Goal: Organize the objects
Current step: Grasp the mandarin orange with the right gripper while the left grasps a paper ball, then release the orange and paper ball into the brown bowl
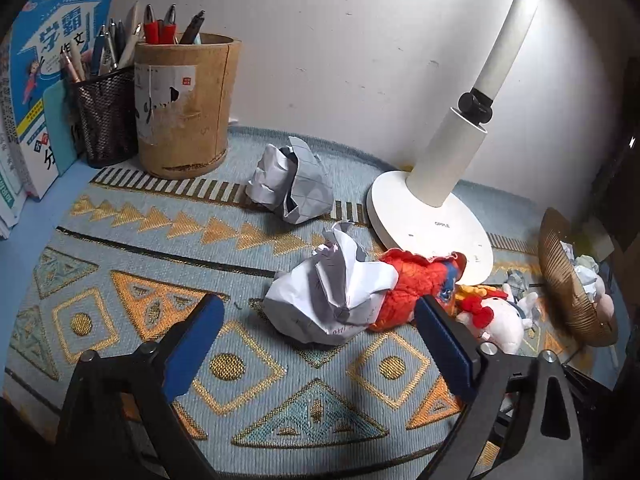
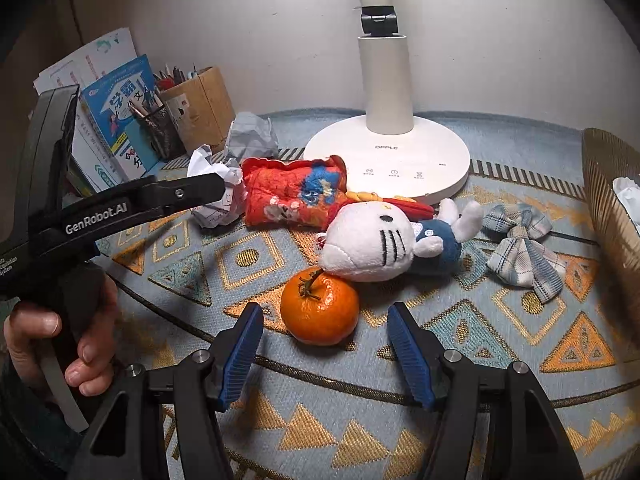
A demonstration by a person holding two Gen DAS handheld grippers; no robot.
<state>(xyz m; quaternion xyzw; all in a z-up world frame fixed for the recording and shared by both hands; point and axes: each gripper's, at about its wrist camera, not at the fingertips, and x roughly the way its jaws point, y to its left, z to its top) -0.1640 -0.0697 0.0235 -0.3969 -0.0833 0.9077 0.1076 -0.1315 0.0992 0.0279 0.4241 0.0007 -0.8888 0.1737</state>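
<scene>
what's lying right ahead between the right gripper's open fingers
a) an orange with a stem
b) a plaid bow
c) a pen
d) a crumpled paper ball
a: in the right wrist view the orange, stem up, sits on the patterned mat just ahead of the right gripper, whose open blue pads do not touch it; the plaid bow lies off to the right.

**Loose objects on the patterned mat**

A crumpled white paper ball (image 1: 334, 300) lay mid-mat, touching a flattened red fabric pouch (image 2: 294, 194) with a blue patch. A second, greyer paper wad (image 1: 290, 182) sat nearer the wall. A white plush cat (image 2: 372, 246) in blue clothing lay on its side, head resting against an orange mandarin (image 2: 320, 310), stem up. A blue plaid bow (image 2: 520, 250) lay flat just beside the plush. A ribbed brown basket (image 2: 604, 184) at the mat's edge held white scraps.
</scene>
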